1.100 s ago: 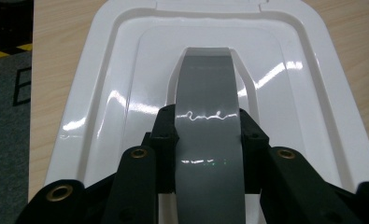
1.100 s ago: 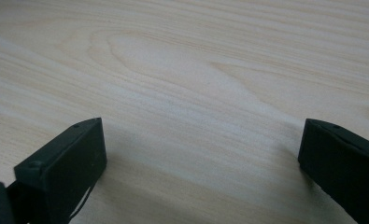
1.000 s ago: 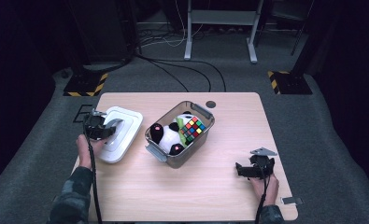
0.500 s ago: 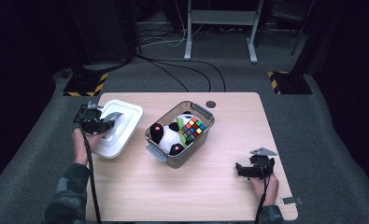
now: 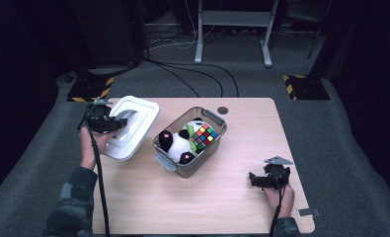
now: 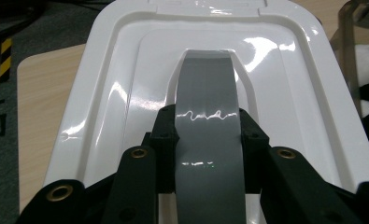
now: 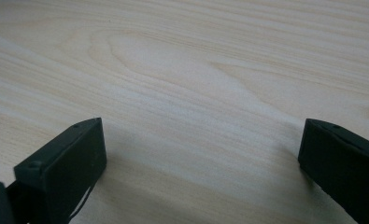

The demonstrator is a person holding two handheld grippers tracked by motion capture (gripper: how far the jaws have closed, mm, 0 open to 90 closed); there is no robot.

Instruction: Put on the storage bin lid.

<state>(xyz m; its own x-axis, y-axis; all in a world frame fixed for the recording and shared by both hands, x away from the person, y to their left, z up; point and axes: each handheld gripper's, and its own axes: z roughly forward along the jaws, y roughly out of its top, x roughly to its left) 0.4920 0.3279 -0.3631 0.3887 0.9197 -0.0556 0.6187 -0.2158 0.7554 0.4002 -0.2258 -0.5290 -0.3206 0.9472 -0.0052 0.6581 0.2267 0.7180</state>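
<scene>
My left gripper (image 5: 117, 122) (image 6: 207, 128) is shut on the grey handle (image 6: 205, 88) of a white box lid (image 5: 133, 126) (image 6: 126, 93), which hangs tilted above the table's left edge. Right of it stands a clear plastic bin (image 5: 213, 120) holding a panda plush (image 5: 177, 143) and a colour cube (image 5: 204, 136). My right gripper (image 5: 253, 179) (image 7: 201, 158) rests low over the bare wood near the front right, jaws wide open with nothing between them.
The wooden table (image 5: 207, 197) has a round cable hole (image 5: 222, 110) behind the bin. Dark carpet, cables and a desk frame (image 5: 232, 29) lie beyond the far edge. A small metal tag (image 5: 308, 212) lies at the front right corner.
My left gripper has lifted the white lid off the table and carried it up and toward the far left, tilting it. The right gripper has kept still.
</scene>
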